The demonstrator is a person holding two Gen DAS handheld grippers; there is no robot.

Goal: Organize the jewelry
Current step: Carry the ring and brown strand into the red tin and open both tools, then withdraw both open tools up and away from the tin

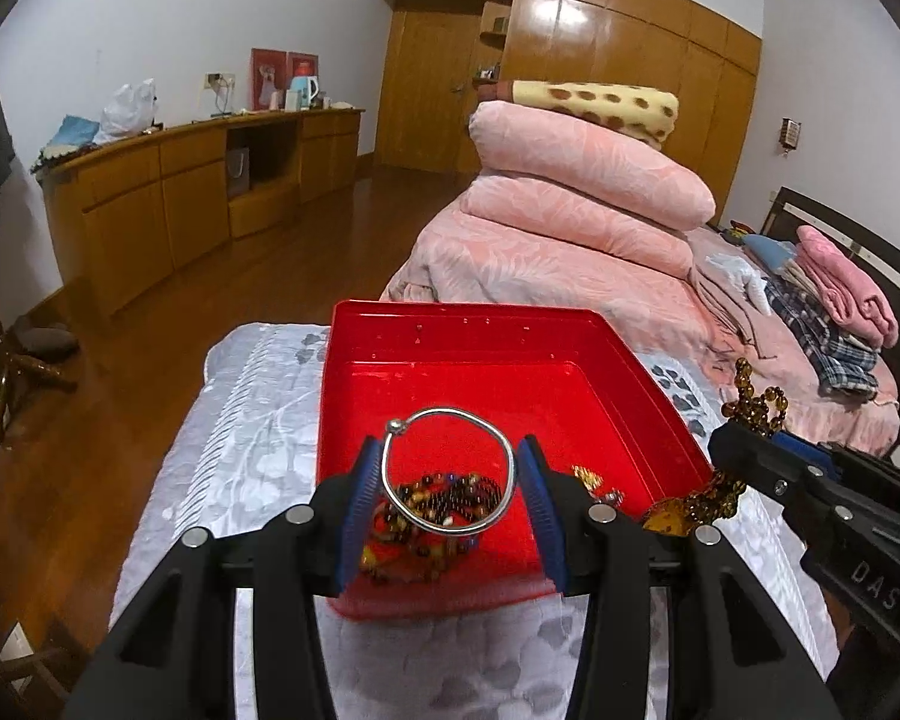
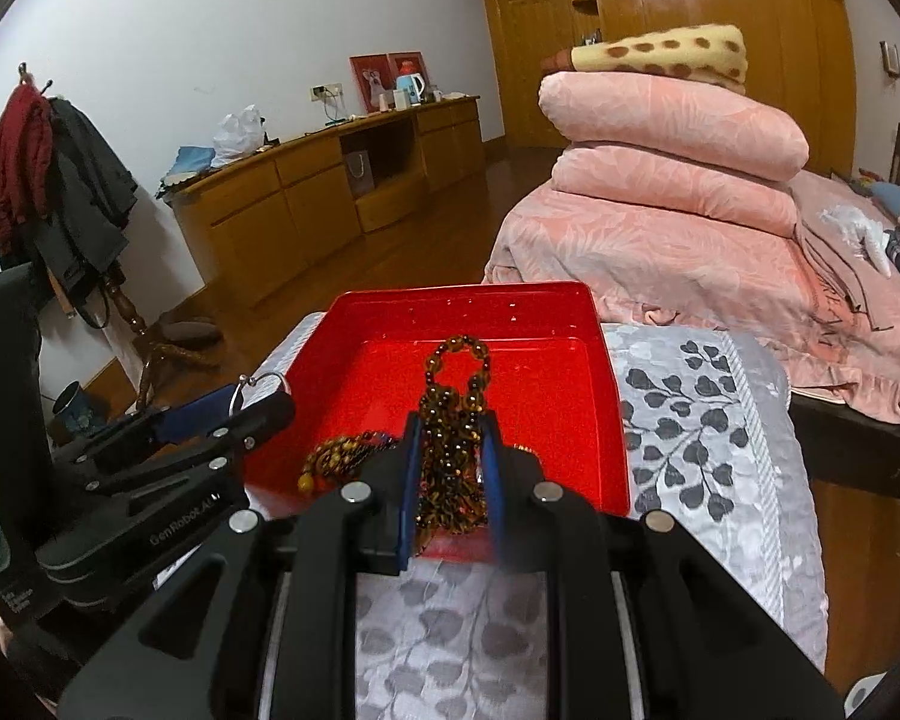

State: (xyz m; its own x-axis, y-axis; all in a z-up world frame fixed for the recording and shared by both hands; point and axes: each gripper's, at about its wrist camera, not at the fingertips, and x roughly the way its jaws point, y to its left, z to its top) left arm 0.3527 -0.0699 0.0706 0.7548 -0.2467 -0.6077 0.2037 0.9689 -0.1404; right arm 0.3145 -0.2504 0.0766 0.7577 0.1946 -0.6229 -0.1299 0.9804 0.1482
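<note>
Bedroom setup, grey leaf-print bedspread (image 2: 696, 420) with a red tray (image 1: 510, 330) sitting on it. My left gripper (image 1: 450, 474) pinches a silver bangle (image 1: 447, 468) above the tray's beads (image 1: 426, 510); my right gripper (image 2: 450, 456), nearly closed, clamps an amber bead necklace (image 2: 453, 396) over it.

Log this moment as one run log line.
left gripper: holds silver bangle | right gripper: holds amber bead necklace | both over red tray

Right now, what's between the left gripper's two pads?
A silver bangle spans the gap, clamped by the left gripper above the red box; the left wrist view shows this.
</note>
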